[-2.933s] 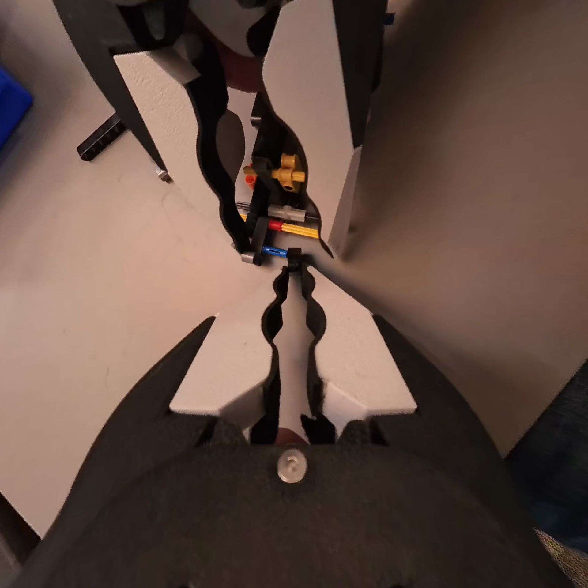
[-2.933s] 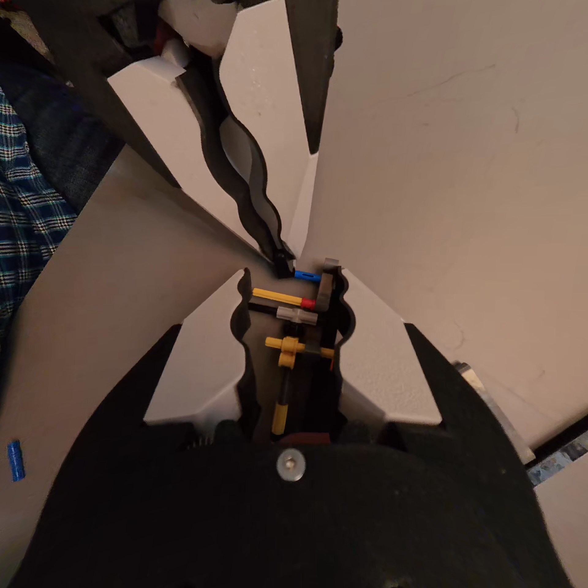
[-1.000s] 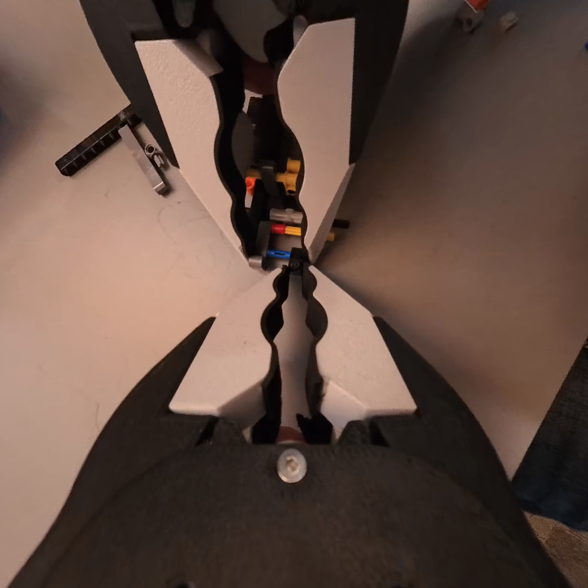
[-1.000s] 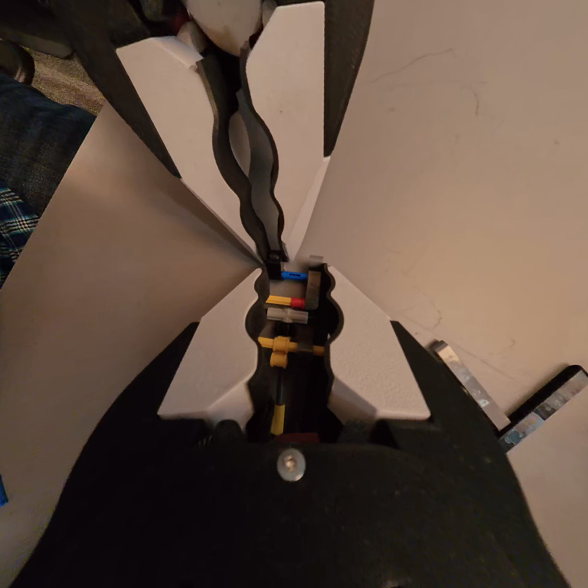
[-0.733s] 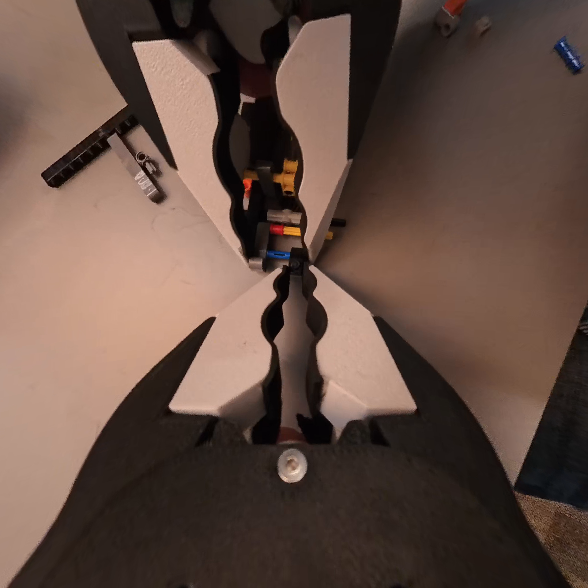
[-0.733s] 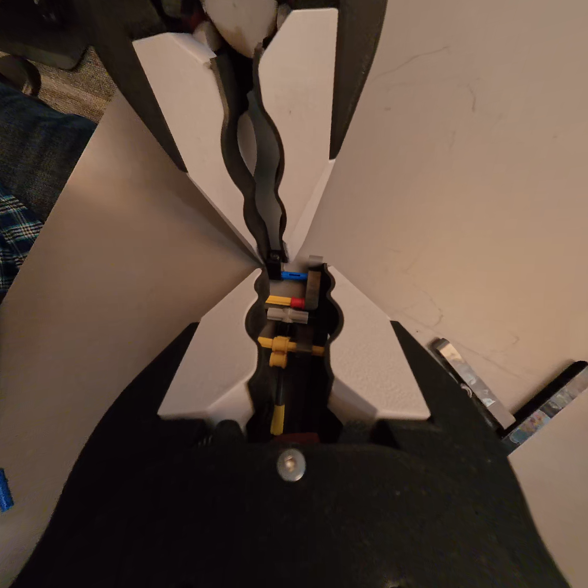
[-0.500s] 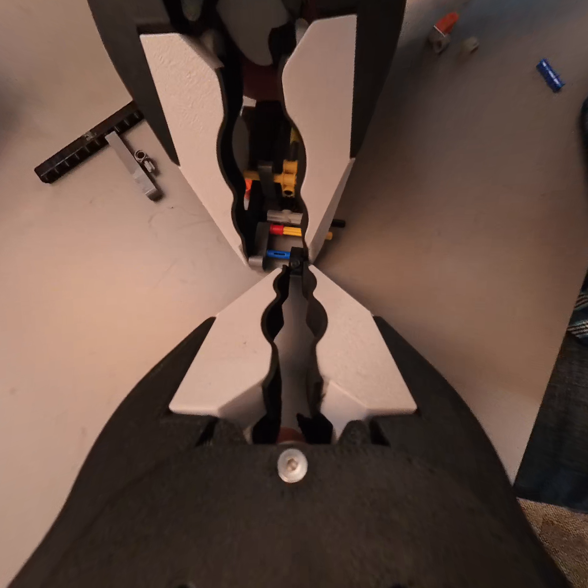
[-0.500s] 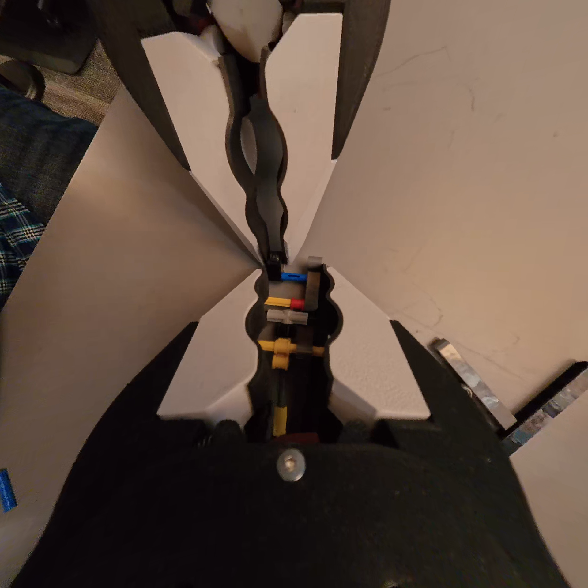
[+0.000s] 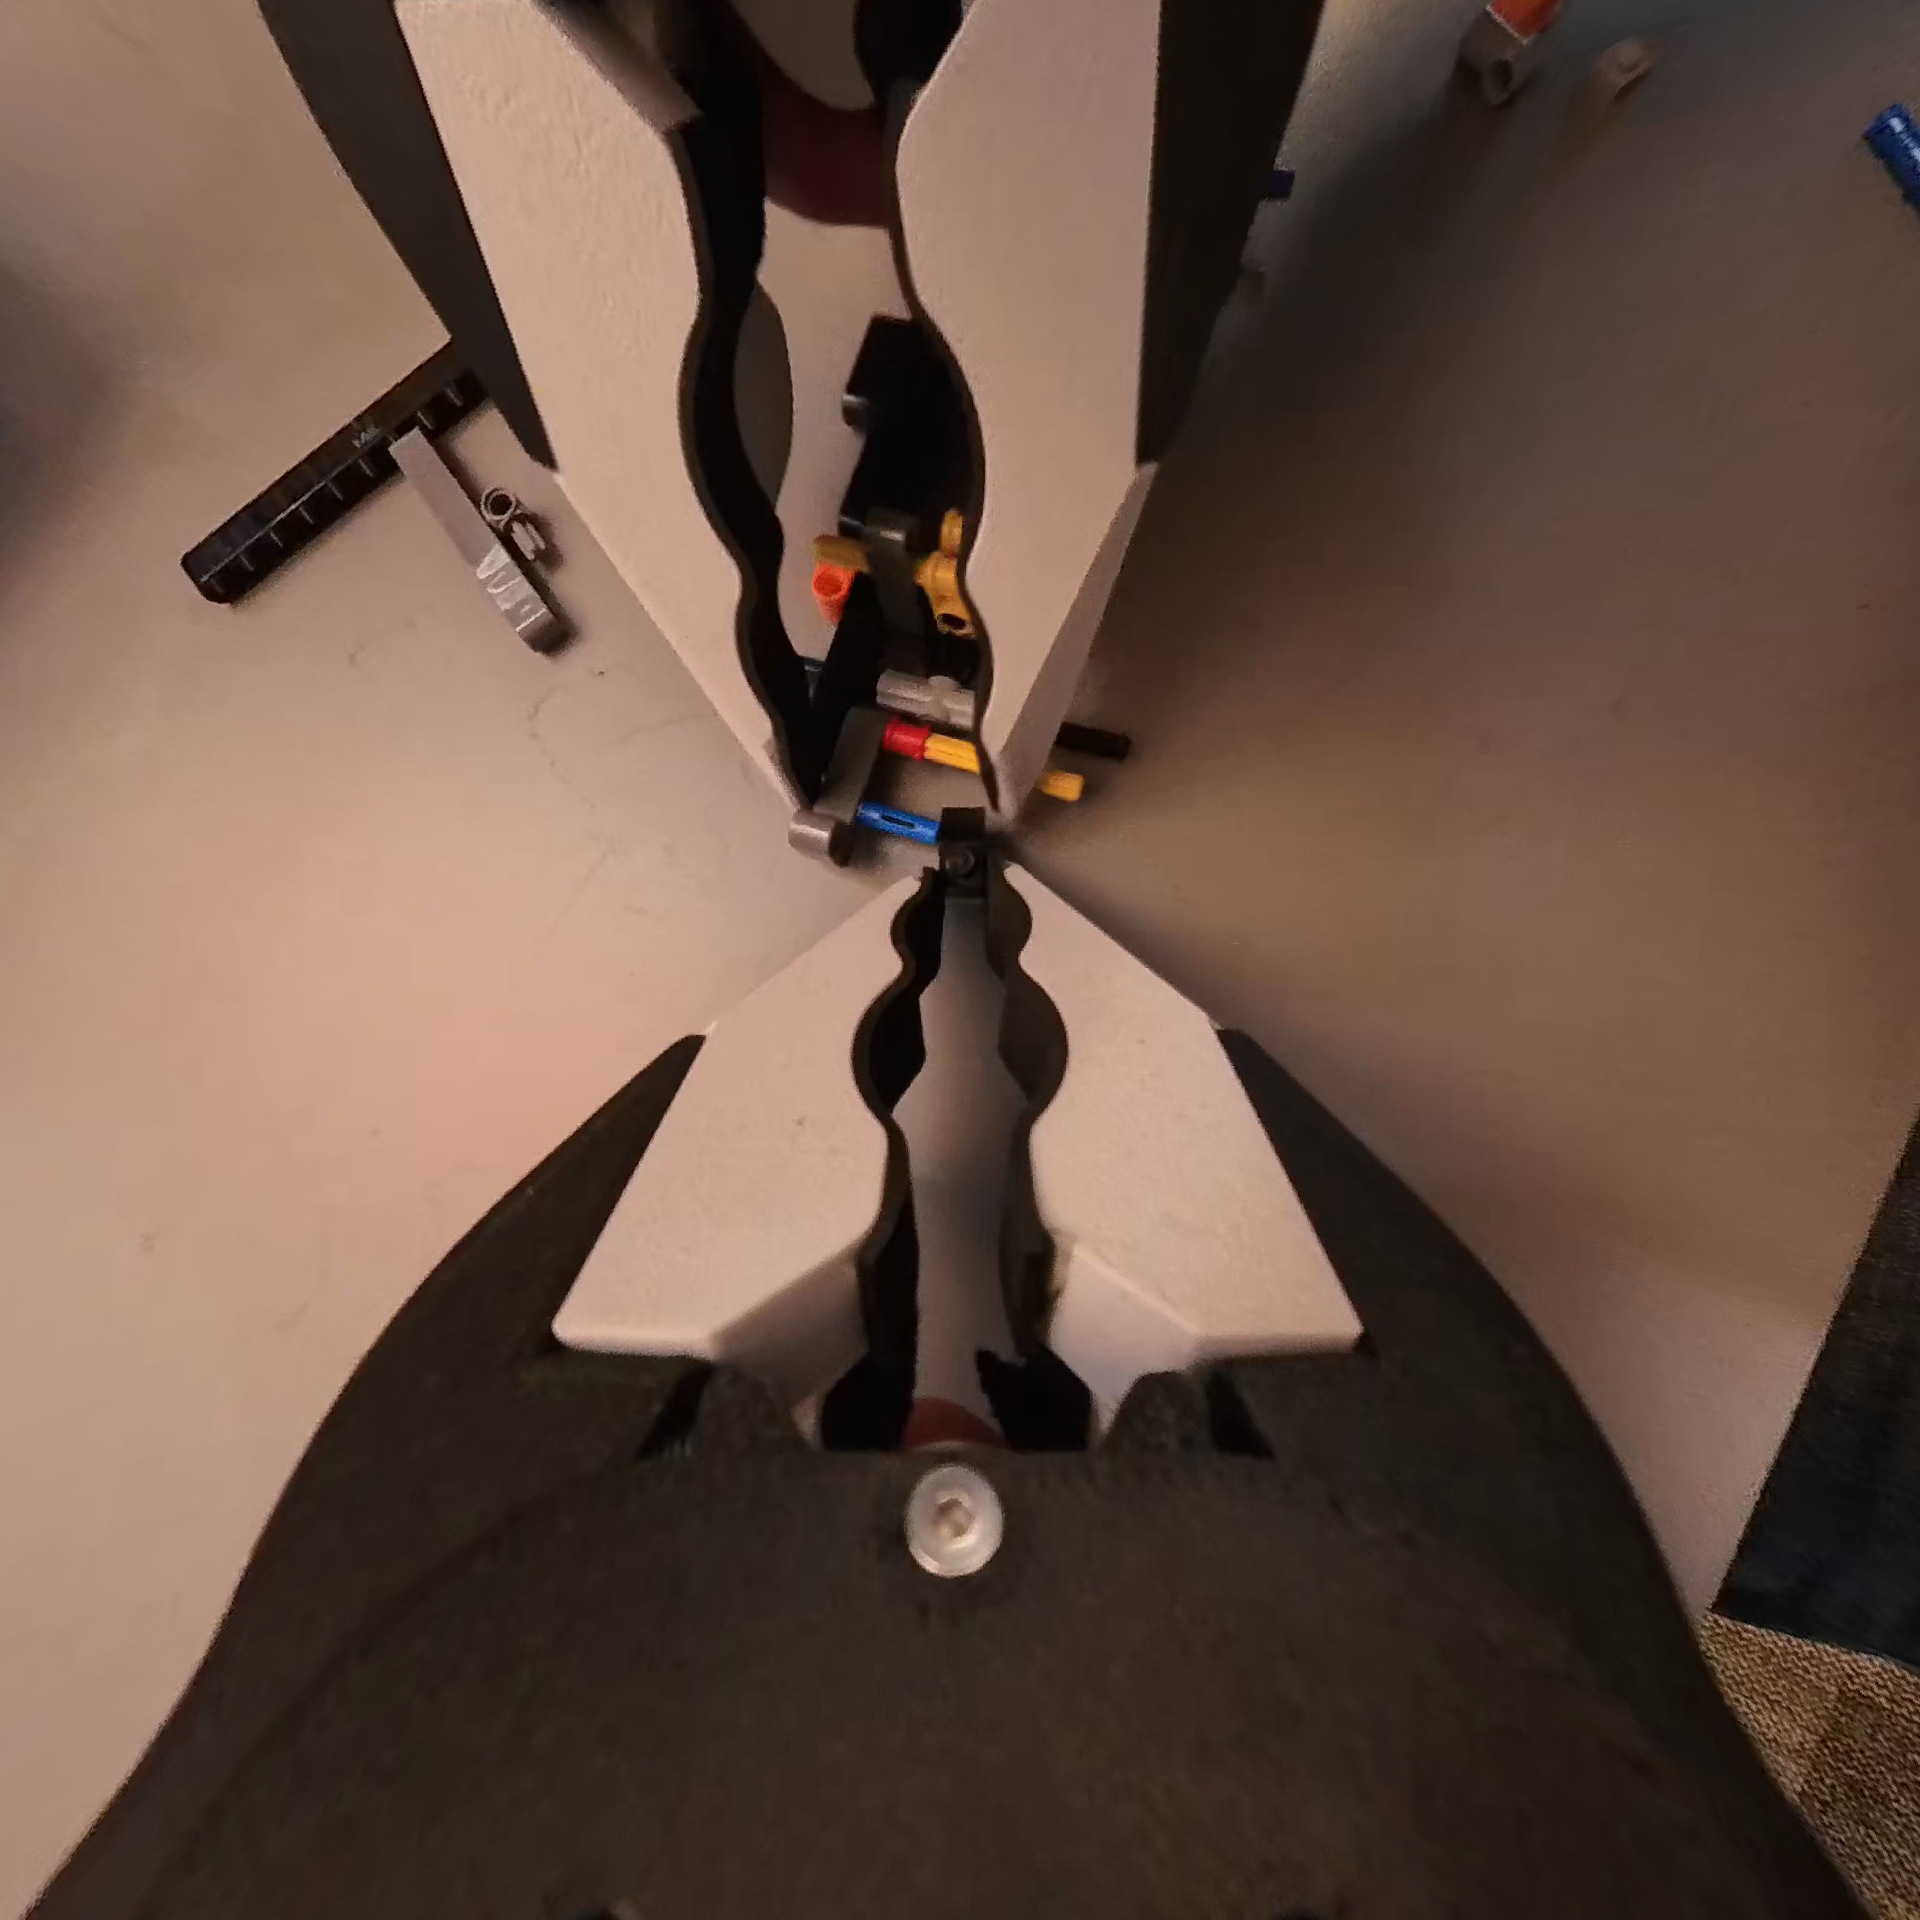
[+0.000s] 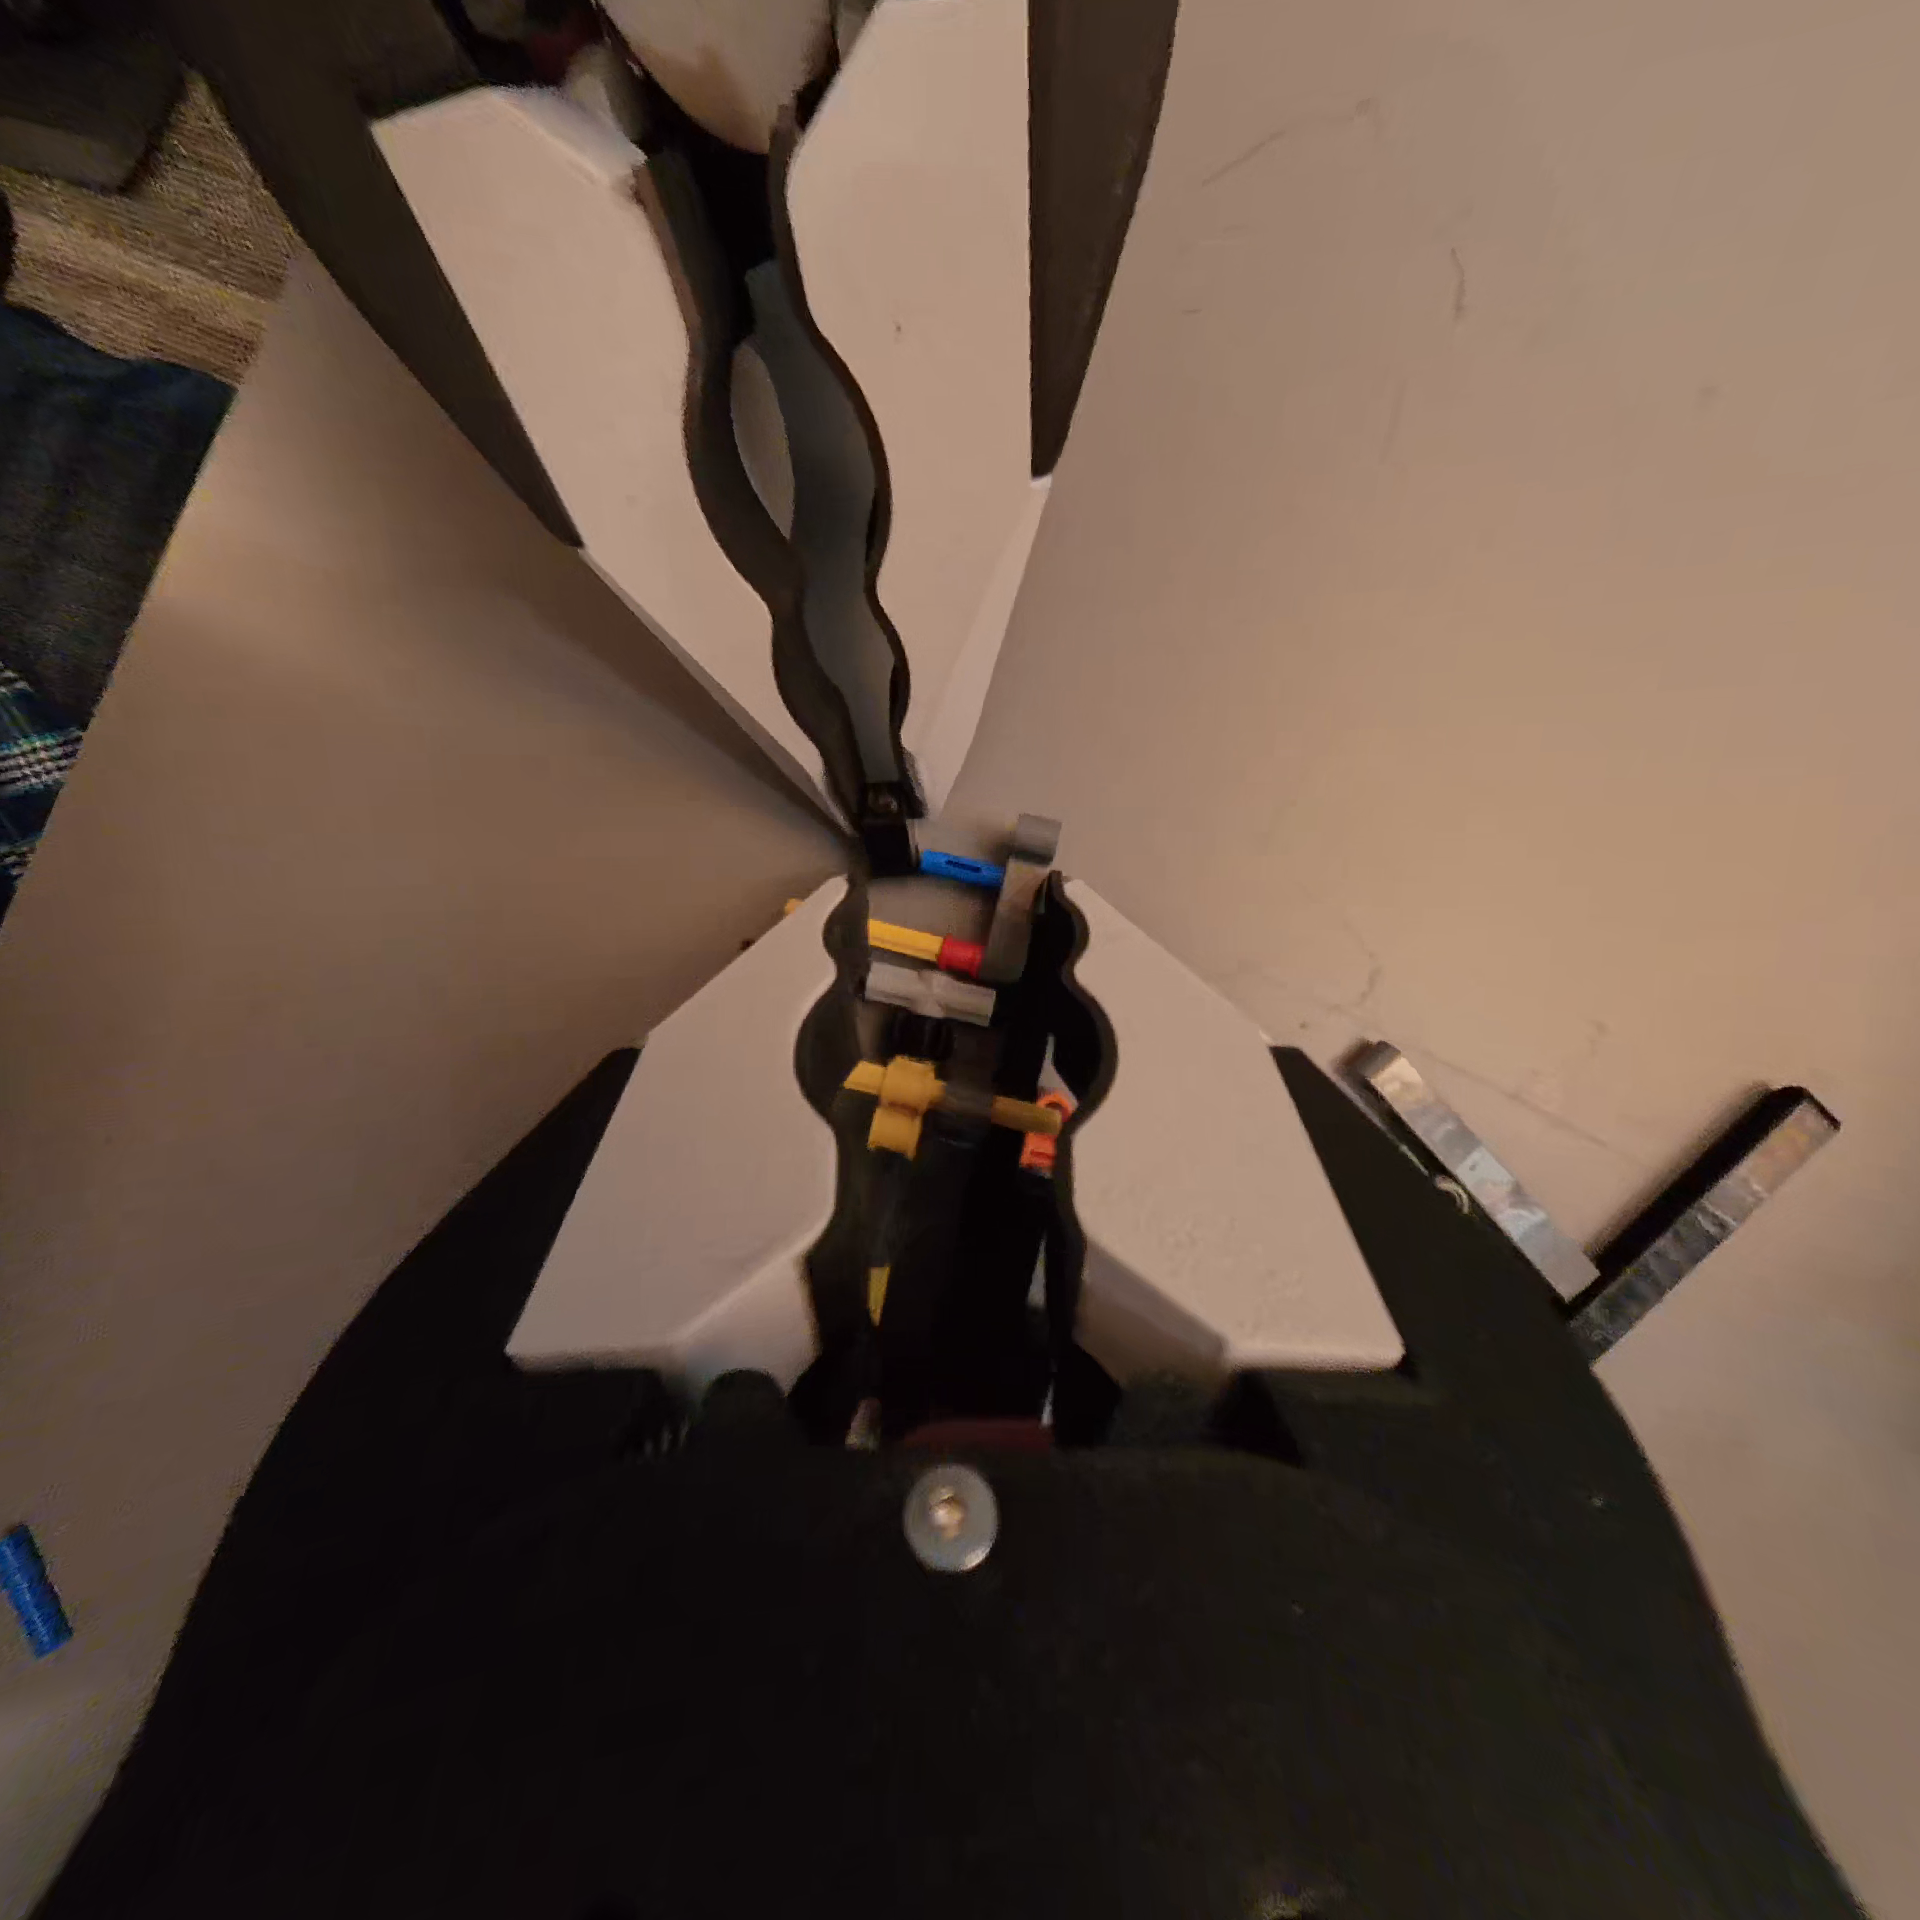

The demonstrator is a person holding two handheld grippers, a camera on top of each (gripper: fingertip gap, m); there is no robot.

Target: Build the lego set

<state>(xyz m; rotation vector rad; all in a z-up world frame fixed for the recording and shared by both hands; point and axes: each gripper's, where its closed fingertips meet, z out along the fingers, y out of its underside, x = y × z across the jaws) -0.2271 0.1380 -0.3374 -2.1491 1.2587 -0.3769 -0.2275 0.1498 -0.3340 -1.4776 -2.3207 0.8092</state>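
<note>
Left wrist view: left gripper clenched on a small black connector right at its fingertips, tips nearly together. The connector sits on the end of a blue pin that sticks out of the lego assembly. That assembly is gripped from the opposite side by the right gripper, which points back toward the camera, tip to tip with the left one. Assembly shows a grey lift arm, red and yellow axle, grey connector, yellow joint piece, orange bit, long black beam running up between the right fingers. On the pale table, to the left, a black beam with a grey beam lying beside and touching it; far upper right a blue pin piece and small grey/orange bits. Right wrist view: right gripper grasping the lego assembly lengthwise between its fingers, blue pin at the front. Left gripper comes in from above, closed on the black connector at the pin's end. Black beam and grey beam lie at right on the table; a loose blue piece at lower left edge.
</note>
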